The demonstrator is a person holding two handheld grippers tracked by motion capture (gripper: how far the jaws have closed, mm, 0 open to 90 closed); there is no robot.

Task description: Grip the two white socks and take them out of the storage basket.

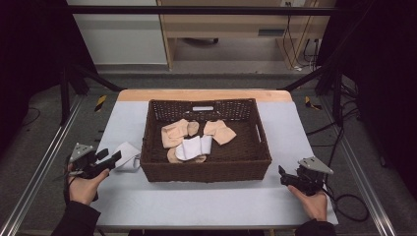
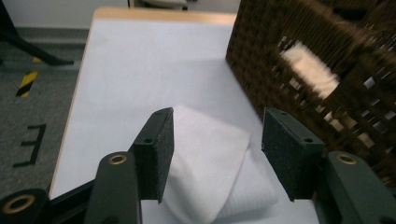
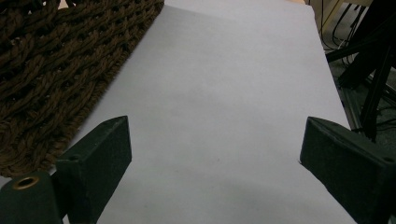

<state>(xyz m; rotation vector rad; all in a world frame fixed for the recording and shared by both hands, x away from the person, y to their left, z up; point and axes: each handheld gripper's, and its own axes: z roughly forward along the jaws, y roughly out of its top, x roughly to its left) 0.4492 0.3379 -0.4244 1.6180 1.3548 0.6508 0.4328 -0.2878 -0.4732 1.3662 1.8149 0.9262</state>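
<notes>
- Left claw [image 1: 109,158]: sits at the lower left of the high view, held in my left hand [image 1: 84,184]. Jaws stand parted and hold nothing.
- Left claw [image 2: 216,156], left gripper view: both black pads rise from the bottom edge with a gap between them. A folded white cloth [image 2: 212,161] lies on the bench in that gap, under and just beyond the pads. Whether the pads touch the cloth cannot be told.
- White cloth [image 1: 125,155], high view: flat on the bench [image 1: 196,196], just beside the left wall of the basket [image 1: 206,172], at left of centre.
- Right claw [image 1: 282,176]: sits at the lower right of the high view, held in my right hand [image 1: 312,201], near the basket's lower right corner.
- Right claw [image 3: 215,154], right gripper view: jaws stand wide apart at the bottom corners of the frame, gripping nothing; bare white bench surface [image 3: 224,93] lies between them.
- Basket: dark brown woven rectangle at the centre of the high view, standing on the bench. Its wall [image 3: 56,70] occupies the upper left of the right gripper view and the upper right [image 2: 327,93] of the left gripper view.
- Basket contents, high view: several beige cloth pieces [image 1: 174,133] and one white piece [image 1: 194,147] lying loosely on the basket floor.
</notes>
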